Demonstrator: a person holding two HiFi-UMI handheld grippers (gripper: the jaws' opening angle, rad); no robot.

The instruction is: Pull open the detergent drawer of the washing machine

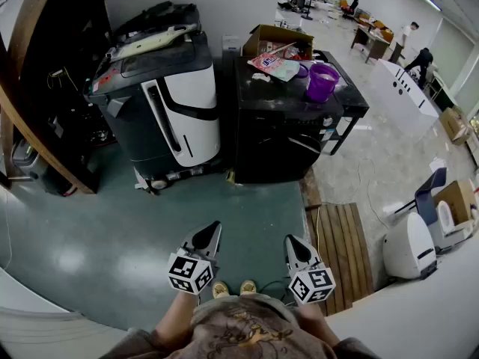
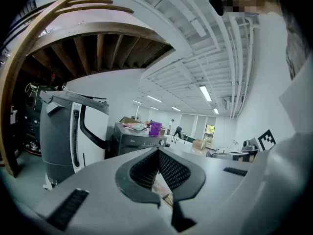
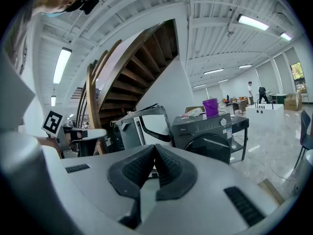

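While the washing machine (image 1: 281, 144) stands well ahead across the floor (image 1: 112, 223), its detergent drawer (image 3: 185, 129) seemingly shut, my left gripper (image 1: 212, 230) and right gripper (image 1: 293, 241) hang closed and empty, so I judge I must first walk up and spread one.

1 washing machine (image 1: 277, 140), 1 purple bucket (image 1: 322, 82) — 2 grippers (image 1: 212, 229) (image 1: 292, 241)

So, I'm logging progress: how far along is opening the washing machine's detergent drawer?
Done: nothing yet; the washing machine shows a flush front, no drawer pulled out. In hand: nothing; the left gripper and right gripper are both shut and empty, held a stretch of floor away from the machine. Left: walk up, grip the drawer, pull it open.
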